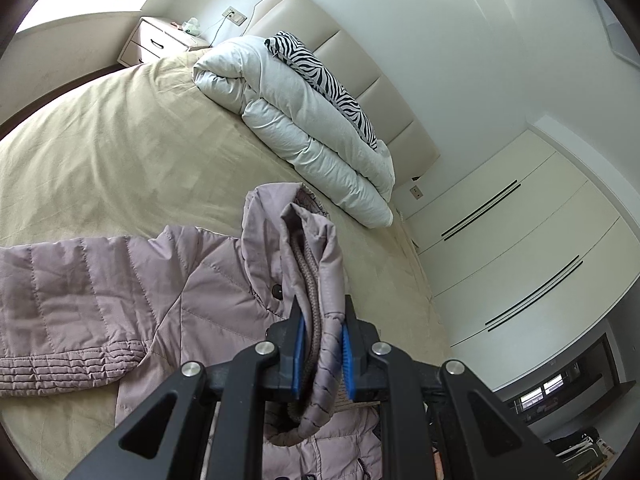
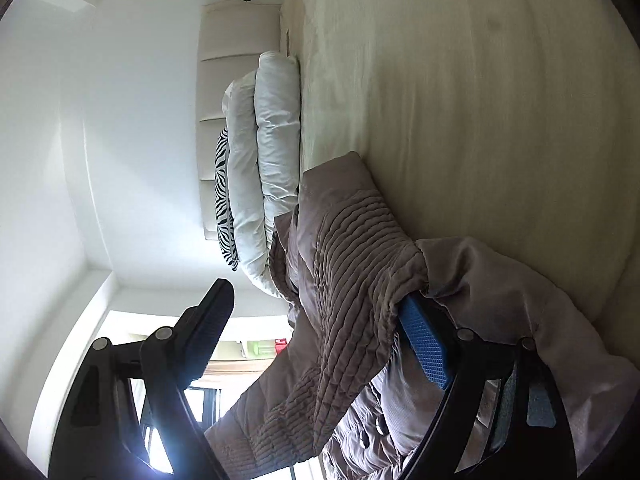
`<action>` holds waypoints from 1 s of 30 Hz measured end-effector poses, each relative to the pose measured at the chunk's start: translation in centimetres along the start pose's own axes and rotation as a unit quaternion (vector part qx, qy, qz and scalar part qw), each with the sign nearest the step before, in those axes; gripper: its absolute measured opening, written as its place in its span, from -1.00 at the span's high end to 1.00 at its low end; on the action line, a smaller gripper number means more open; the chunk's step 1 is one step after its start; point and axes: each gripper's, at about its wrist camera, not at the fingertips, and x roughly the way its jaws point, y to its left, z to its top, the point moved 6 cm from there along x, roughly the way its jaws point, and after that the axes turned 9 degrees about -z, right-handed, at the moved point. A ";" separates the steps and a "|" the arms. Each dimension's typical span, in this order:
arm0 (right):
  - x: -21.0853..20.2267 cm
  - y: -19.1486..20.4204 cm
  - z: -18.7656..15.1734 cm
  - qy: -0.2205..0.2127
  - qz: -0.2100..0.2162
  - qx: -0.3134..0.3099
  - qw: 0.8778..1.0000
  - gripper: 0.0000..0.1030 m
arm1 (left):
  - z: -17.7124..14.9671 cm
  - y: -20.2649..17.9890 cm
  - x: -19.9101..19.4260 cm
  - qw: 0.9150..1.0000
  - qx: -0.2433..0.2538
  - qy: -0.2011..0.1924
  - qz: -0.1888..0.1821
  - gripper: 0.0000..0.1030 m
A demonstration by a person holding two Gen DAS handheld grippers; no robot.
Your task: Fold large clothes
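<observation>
We hold a mauve quilted jacket (image 1: 100, 288) that lies spread on the beige bed (image 1: 120, 152), with the left gripper (image 1: 322, 344) clenched on a folded bunch of its hood or collar edge, knit lining showing between the blue fingers (image 1: 298, 354). The right gripper (image 2: 320, 344) is released, its jaws standing wide; the ribbed cuff of a sleeve (image 2: 352, 260) drapes over the right-hand finger (image 2: 424, 344) without being pinched. To do this step well, we judge that the left grip should stay firm while we lay the hood flat onto the jacket's back, and the right fingers should close on the cuff before the sleeve is carried across, so that it does not slide off and crumple. The left wrist view shows the jacket's body and other sleeve lying flat to the left, plus the nightstand (image 1: 160, 40) and wardrobe doors (image 1: 520, 240). The right wrist view alone shows the draped cuff and the jacket's buttons (image 2: 380, 424) near the camera. Both show the folded white duvet (image 1: 304, 128) and zebra-print pillow (image 1: 320, 68) at the far headboard.
</observation>
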 end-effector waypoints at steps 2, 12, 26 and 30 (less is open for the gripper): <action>-0.6 -0.2 1.0 -0.013 0.009 0.010 1.000 -0.62 | -0.2 0.9 0.7 1.000 0.000 0.005 0.005 0.67; -2.0 -3.4 2.1 -0.030 -0.017 -0.015 0.999 -0.54 | -3.3 12.0 8.3 0.993 -0.049 0.066 0.085 0.67; -5.5 2.6 0.8 -0.006 -0.040 -0.157 0.987 -0.54 | -4.2 16.7 9.7 0.988 -0.073 0.083 0.106 0.62; -0.4 5.6 -1.2 0.042 -0.036 -0.210 0.976 -0.54 | -3.9 16.7 10.4 0.988 -0.061 0.088 0.115 0.60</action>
